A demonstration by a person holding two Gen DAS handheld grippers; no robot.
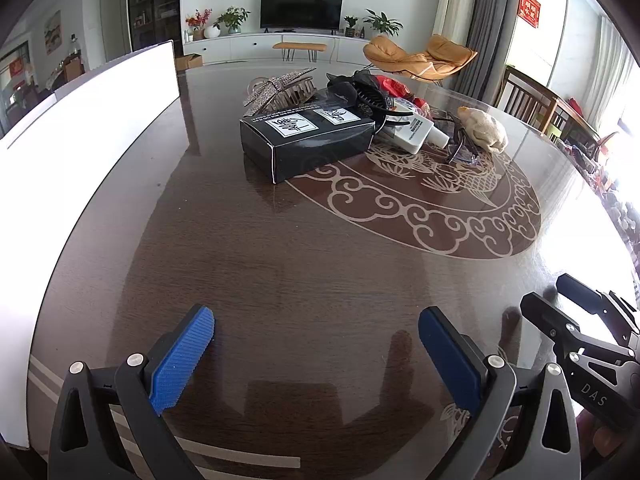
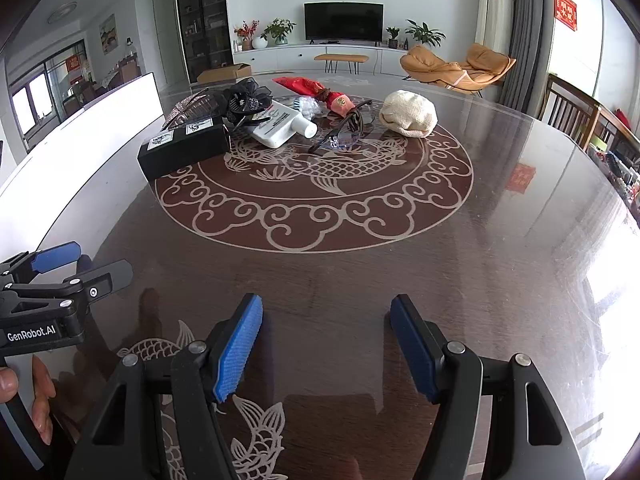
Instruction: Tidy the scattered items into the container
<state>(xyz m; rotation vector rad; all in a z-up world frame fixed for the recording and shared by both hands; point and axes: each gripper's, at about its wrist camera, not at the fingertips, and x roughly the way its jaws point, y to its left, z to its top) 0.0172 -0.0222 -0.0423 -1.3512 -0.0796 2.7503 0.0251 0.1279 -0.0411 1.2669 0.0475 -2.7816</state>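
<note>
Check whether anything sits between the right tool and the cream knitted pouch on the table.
Nothing visible does. The right tool hangs open over bare table, and only the inlaid pattern lies between it and the cream knitted pouch. The glasses sit to the pouch's left.

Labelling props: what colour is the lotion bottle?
White bottle with a white cap; clearest in the right wrist view.
</note>
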